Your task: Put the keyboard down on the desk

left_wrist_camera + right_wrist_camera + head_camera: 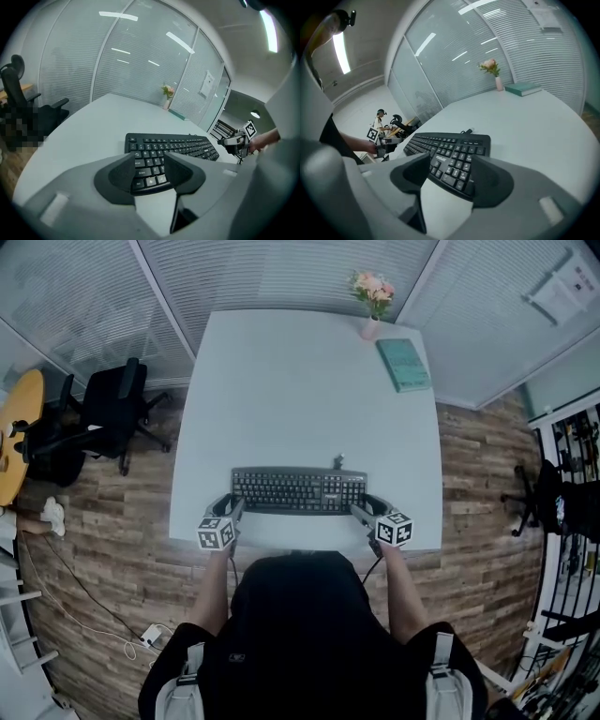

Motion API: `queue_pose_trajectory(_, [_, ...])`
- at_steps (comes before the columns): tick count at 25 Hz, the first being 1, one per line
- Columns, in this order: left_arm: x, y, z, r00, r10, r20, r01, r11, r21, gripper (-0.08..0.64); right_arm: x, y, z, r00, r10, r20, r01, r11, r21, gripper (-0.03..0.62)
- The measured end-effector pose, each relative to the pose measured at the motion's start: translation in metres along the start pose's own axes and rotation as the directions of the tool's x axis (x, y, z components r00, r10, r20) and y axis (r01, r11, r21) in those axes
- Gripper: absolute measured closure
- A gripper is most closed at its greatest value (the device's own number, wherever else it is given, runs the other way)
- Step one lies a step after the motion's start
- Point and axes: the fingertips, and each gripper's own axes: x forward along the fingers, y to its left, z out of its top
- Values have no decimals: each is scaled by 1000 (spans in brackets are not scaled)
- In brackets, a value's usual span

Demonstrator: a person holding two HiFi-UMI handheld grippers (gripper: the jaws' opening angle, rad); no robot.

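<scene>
A black keyboard [298, 490] lies flat on the white desk [300, 390], close to its front edge. My left gripper [234, 510] is at the keyboard's left end and my right gripper [360, 512] at its right end. In the left gripper view the jaws of the left gripper [149, 164] stand wide apart, with the keyboard [173, 145] showing past them and bare desk between them. The right gripper view shows the same: the right gripper [450, 176] is open, and the keyboard [450, 145] lies beyond its pads. Neither pair of pads presses on the keyboard.
A pink flower vase [373, 301] and a teal book [403, 364] sit at the desk's far right corner. A black office chair [112, 413] stands on the wood floor to the left, next to a round wooden table [19, 427]. Glass walls with blinds surround the desk.
</scene>
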Motion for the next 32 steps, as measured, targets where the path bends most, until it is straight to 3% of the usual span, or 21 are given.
queue_pose_trajectory(2, [-5,-9,8,1000,-23,17,23,999,30,372,-5,12,2,1000,18,-3,-18,999,-50,336])
queue_pose_trajectory(9, [-22,-47,41,986,-102,134,98,994,36,521,-26,31,24,997,55,50,-45,984,-174,548])
queue_pose_trajectory(17, [-17,-97,32,957,-281,71,276,958,78,551,-28,52,25,993,111,47,-95,962,-255,577])
queue_pose_trajectory(25, [-14,-118,12,961,-272,-51,277,938,208,551,-30,58,18,992,124,28,-113,961,-253,577])
queue_pose_trajectory(32, [-12,-123,12,953,-299,-42,302,933,198,551,-24,60,15,993,121,0,-117,957,-264,577])
